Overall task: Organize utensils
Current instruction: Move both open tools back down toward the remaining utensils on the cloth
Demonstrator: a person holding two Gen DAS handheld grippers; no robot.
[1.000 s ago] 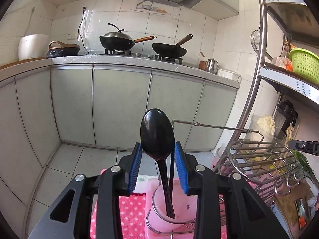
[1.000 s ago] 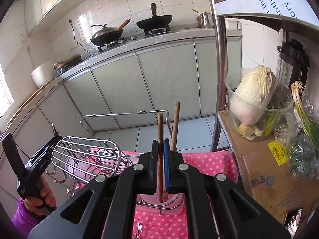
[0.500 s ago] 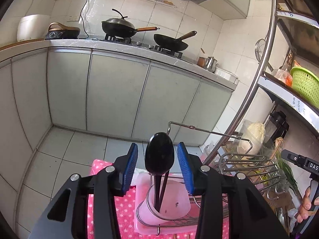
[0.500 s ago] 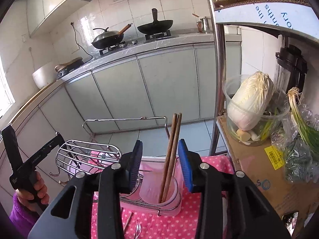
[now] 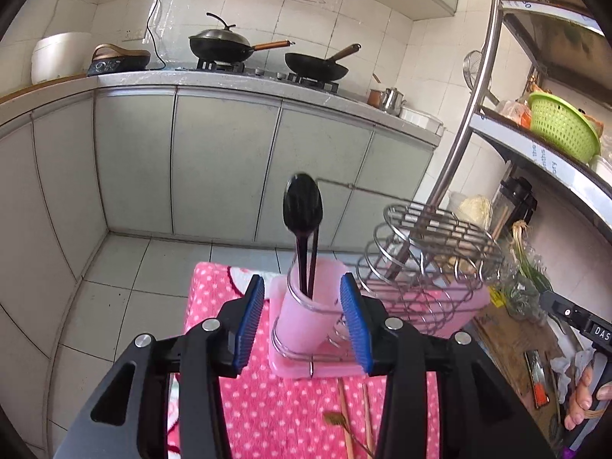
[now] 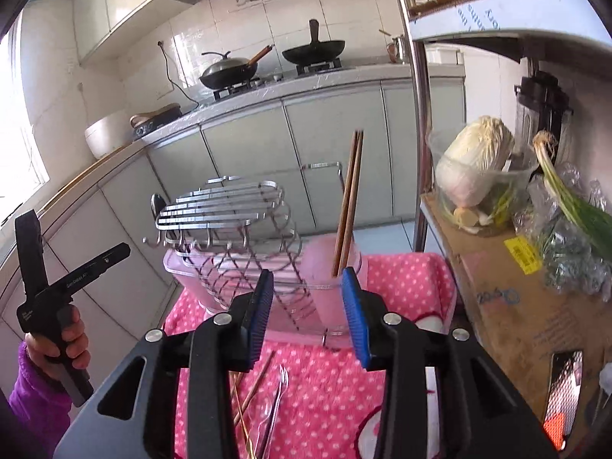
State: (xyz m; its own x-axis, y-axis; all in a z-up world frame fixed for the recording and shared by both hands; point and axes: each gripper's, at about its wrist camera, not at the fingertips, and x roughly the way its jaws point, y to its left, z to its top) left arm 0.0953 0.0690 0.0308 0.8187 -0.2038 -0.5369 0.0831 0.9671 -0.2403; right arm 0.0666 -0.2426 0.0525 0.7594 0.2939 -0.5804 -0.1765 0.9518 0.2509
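A: Nearest the lens in the left view, the left gripper is spread wide and holds nothing; its blue pads stand either side of a pink cup.

B: And the right gripper?

A: Spread too, and empty, low in the right view in front of another pink cup.

B: Where are the utensils, then?

A: Some are sorted. A black spoon stands bowl-up in the left-view cup, with a thin dark stick beside it. A pair of chopsticks leans in the right-view cup. The loose ones lie on the pink dotted cloth at the bottom of the frames: more chopsticks and a small fork between the right gripper's arms.

B: So the step in hand is fetching the next piece?

A: I would judge so. To do it well, drop the right gripper to the cloth, line its pads across the fork's handle, and pinch near the middle so it does not swing. The fork and chopsticks lie close together and nearly parallel, so take one kind at a time.

B: Anything to avoid behind the cups?

A: The wire rack sits just beyond, centre frame. Lift well clear of it, then lower the piece straight down into a cup, as a slanted entry may tip it.
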